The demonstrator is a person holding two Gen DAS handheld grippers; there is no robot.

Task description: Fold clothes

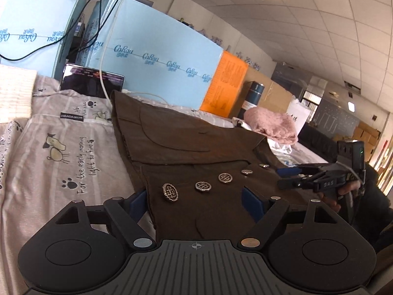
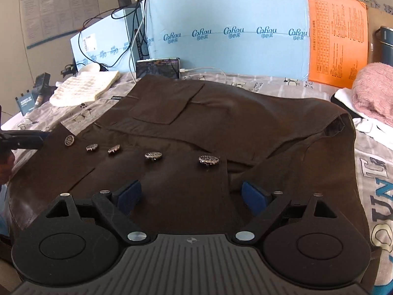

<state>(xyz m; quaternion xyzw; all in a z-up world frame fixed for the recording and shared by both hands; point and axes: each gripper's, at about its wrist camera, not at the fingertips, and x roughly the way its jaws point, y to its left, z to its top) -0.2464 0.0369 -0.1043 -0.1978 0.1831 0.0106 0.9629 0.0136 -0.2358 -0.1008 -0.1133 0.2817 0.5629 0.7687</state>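
Note:
A dark brown garment (image 1: 186,147) with a row of silver buttons (image 1: 203,186) lies flat on the bed sheet; it also shows in the right wrist view (image 2: 221,123), with a chest pocket (image 2: 159,108) and buttons (image 2: 152,155). My left gripper (image 1: 194,204) is open just above the garment's near left edge. My right gripper (image 2: 191,196) is open over the near hem, below the buttons. The right gripper also shows at the right of the left wrist view (image 1: 289,177), over the garment's right side. The left gripper's fingers (image 2: 24,139) show at the far left of the right wrist view.
A grey printed sheet (image 1: 61,152) covers the bed. A phone (image 2: 158,67) leans on blue foam boards (image 2: 233,32) at the back. A white knitted cloth (image 2: 83,87) lies back left. A pink knit (image 2: 375,91) on white clothes and a dark flask (image 1: 253,95) stand at the right.

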